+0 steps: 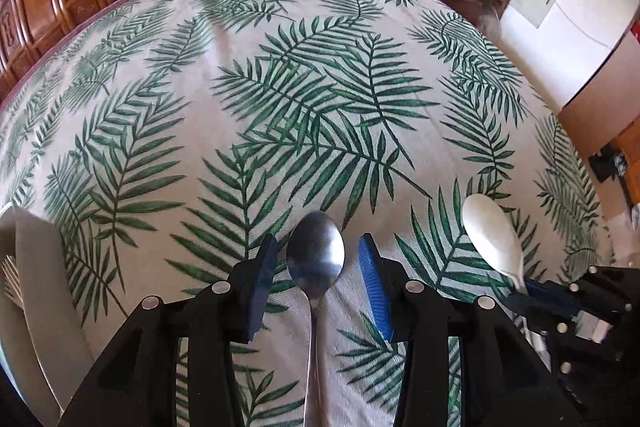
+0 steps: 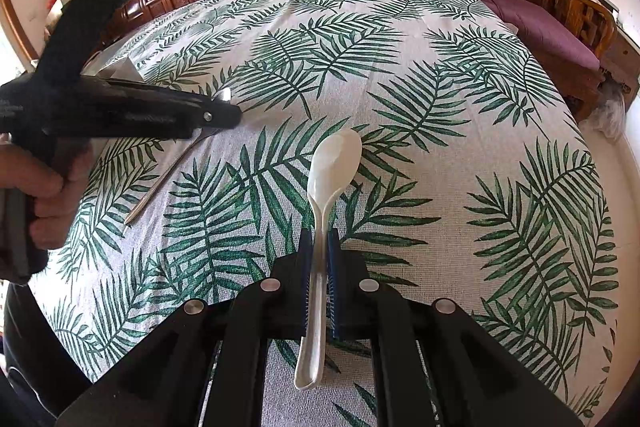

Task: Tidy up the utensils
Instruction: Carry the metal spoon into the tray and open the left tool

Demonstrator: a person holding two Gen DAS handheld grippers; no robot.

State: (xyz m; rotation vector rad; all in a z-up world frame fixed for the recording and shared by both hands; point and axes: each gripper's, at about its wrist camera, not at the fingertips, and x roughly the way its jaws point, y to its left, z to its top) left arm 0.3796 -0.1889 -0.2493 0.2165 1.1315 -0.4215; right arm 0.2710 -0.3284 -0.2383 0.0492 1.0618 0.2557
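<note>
Utensils first: your metal spoon lies on the leaf-print surface, bowl toward 12 o'clock and handle running down to 6 o'clock in the left wrist view. Your left hand-held gripper straddles it with the 2 blue pads standing apart on either side of the bowl, neither pad pressing on the spoon. At 3 o'clock from it sits the white spoon, bowl up, its handle end caught in your right hand-held gripper.

In the right wrist view, that right hand-held gripper is clamped on the white spoon about mid-handle, the bowl pointing to 12 o'clock and the handle tip hanging toward 6 o'clock. At 10 o'clock you can see your left hand-held gripper over the metal spoon, with your hand on its grip at 9 o'clock.

At 8 o'clock in the left wrist view, a pale tray holds a fork, only partly visible.
</note>
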